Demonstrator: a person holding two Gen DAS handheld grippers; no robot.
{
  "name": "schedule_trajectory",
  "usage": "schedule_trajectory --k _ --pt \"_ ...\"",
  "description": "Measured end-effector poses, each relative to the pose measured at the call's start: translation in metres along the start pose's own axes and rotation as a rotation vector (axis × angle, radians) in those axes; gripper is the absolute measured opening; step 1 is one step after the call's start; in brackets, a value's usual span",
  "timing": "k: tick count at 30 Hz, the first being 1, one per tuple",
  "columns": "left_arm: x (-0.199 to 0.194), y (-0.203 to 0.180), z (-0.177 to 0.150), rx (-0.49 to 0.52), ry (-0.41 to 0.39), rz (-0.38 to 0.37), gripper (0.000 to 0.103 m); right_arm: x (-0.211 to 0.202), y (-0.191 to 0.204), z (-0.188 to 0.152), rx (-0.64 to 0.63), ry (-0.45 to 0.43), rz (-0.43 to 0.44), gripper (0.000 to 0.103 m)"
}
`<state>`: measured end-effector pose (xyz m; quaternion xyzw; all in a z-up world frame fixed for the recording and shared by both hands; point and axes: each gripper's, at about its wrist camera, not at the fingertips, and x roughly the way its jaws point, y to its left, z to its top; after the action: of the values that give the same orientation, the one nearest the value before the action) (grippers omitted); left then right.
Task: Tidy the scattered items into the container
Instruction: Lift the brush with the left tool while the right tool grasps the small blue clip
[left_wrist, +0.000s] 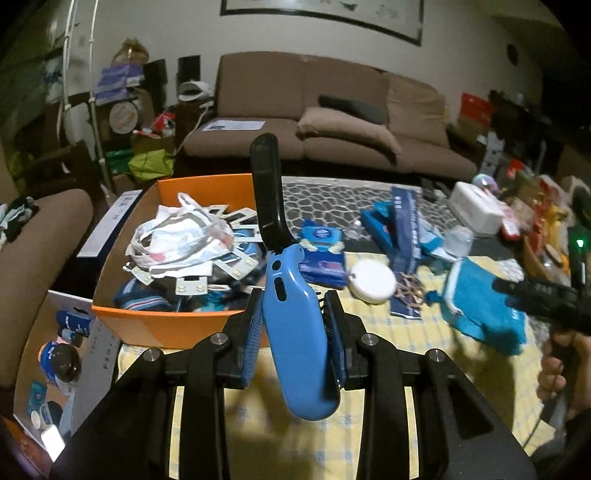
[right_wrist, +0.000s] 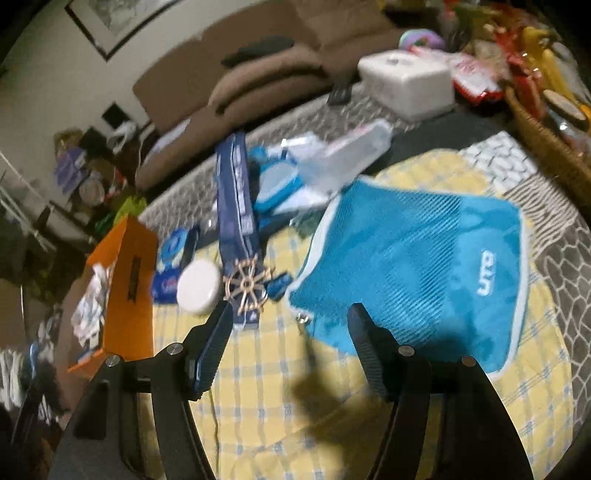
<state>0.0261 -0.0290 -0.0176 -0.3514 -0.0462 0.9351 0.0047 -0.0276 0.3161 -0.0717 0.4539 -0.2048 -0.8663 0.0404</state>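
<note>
One orange box, one blue tool

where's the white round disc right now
The white round disc lies on the yellow checked cloth, between the blue wipes pack and the wheel-shaped medal.

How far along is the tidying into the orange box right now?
Partly done. The orange box already holds a heap of bags and small packets. In hand: the left gripper is shut on a blue-handled tool. Left on the table: teal mesh bag, white round case, medal on its ribbon. The right gripper is open.
</note>
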Motion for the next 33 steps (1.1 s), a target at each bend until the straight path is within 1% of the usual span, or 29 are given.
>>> schedule_trajectory --k 3,6,8,11,13,14,16,17,19,21,22,23,24,26,27,29,30,33 --pt "0.008 0.001 0.006 -0.02 0.023 -0.024 0.03 0.011 0.01 -0.003 -0.035 0.036 -0.033 0.066" --pt "0.009 0.007 0.016 -0.049 0.023 -0.047 0.03 0.022 0.021 -0.005 -0.082 0.06 -0.014 0.066" --pt "0.009 0.015 0.02 -0.067 0.012 -0.035 0.03 0.028 0.026 -0.004 -0.105 0.062 -0.017 0.066" --pt "0.012 0.033 0.026 -0.127 -0.006 0.011 0.03 0.039 0.034 0.0 -0.135 0.074 -0.02 0.066" --pt "0.018 0.043 0.031 -0.171 -0.016 0.051 0.03 0.053 0.037 0.004 -0.151 0.109 -0.02 0.066" --pt "0.021 0.045 0.033 -0.183 -0.015 0.059 0.03 0.057 0.037 0.006 -0.159 0.12 -0.03 0.066" --pt "0.029 0.049 0.039 -0.21 -0.003 0.052 0.03 0.07 0.039 0.013 -0.199 0.15 -0.074 0.065" --pt "0.032 0.048 0.04 -0.214 -0.001 0.047 0.03 0.075 0.041 0.017 -0.234 0.161 -0.088 0.063" --pt "0.035 0.041 0.043 -0.191 -0.01 0.049 0.03 0.09 0.049 0.027 -0.369 0.193 -0.117 0.061" --pt "0.033 0.032 0.045 -0.155 -0.039 0.041 0.03 0.105 0.054 0.028 -0.476 0.201 -0.14 0.058" --pt "0.03 0.028 0.045 -0.143 -0.059 0.033 0.03 0.112 0.054 0.027 -0.497 0.212 -0.139 0.053" --pt "0.028 0.025 0.046 -0.13 -0.075 0.023 0.03 0.124 0.055 0.023 -0.518 0.251 -0.119 0.047" --pt "0.025 0.019 0.047 -0.106 -0.095 0.004 0.03 0.132 0.055 0.021 -0.533 0.267 -0.115 0.044" --pt "0.024 0.013 0.05 -0.075 -0.115 -0.018 0.03 0.144 0.058 0.015 -0.584 0.273 -0.116 0.042" --pt "0.023 0.009 0.051 -0.062 -0.125 -0.031 0.03 0.144 0.057 0.015 -0.593 0.25 -0.104 0.042" --pt "0.026 0.006 0.054 -0.053 -0.128 -0.043 0.03 0.145 0.05 0.02 -0.536 0.276 -0.064 0.032" --pt "0.027 0.007 0.054 -0.052 -0.13 -0.045 0.03 0.144 0.044 0.022 -0.493 0.285 -0.049 0.032" --pt "0.032 0.008 0.055 -0.056 -0.119 -0.033 0.03 0.139 0.037 0.024 -0.424 0.282 -0.031 0.032"
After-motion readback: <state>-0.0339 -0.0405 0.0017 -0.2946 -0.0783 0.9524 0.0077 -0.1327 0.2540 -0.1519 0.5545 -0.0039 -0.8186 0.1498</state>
